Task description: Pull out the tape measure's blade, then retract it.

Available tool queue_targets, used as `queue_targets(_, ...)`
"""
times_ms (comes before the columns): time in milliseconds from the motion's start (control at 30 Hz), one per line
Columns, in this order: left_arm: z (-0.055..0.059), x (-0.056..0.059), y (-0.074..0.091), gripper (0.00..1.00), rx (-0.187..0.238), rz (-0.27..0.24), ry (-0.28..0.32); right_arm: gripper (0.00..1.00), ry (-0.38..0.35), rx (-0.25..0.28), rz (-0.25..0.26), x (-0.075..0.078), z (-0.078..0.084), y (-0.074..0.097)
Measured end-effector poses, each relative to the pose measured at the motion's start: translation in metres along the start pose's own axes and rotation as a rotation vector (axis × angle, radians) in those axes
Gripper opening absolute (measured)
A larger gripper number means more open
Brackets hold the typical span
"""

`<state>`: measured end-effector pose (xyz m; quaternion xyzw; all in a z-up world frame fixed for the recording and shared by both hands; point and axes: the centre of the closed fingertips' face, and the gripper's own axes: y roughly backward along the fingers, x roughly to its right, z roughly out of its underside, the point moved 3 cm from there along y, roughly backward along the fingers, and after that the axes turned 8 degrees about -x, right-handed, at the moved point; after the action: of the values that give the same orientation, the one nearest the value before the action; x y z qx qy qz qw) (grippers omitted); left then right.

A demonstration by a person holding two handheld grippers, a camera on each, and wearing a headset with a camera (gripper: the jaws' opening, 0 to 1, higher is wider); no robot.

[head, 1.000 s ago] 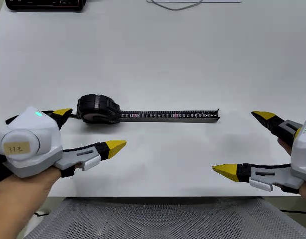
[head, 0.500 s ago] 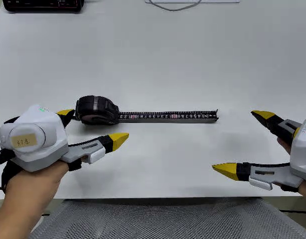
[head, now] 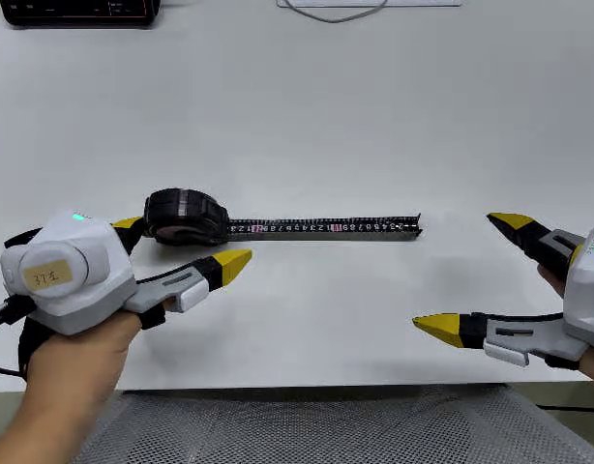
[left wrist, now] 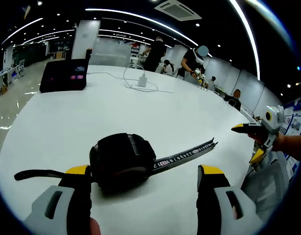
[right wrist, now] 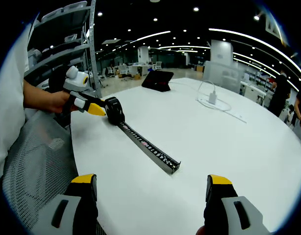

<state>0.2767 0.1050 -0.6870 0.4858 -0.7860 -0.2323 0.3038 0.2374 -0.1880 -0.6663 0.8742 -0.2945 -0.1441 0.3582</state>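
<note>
Toward white worktop's (head: 307,106) near left edge: black round tape measure case (head: 188,215), dark printed blade (head: 321,226) extended rightward. Left gripper (head: 179,244) gapes around case, unclosed; right gripper (head: 474,275) wide, empty. Clamp case squarely before retracting.

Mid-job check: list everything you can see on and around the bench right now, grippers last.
black tape measure case: one, black, left part of the table, between the left gripper's jaws
tape blade: one, dark with printed marks, pulled out flat to the right of the case
flat black device: one, black, table's far left
white cable with plug block: one, white, far edge
white table: one, white
grey mesh chair seat: one, grey, below the near edge
left gripper: one, white and black, yellow tips, open
right gripper: one, same colours, open, apart from the blade's end
</note>
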Motion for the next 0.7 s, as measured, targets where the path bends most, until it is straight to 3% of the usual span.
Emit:
queue_targets(267, -0.002, 0.001, -0.003, 0.87, 0.009, -0.037, 0.02, 0.88, 0.019, -0.007, 0.002, 0.005, 0.0, -0.002)
queue_targets(700, -0.004, -0.005, -0.01, 0.8, 0.024, -0.146, 0.055, 0.78, 0.05, -0.016, -0.002, 0.017, -0.004, -0.007)
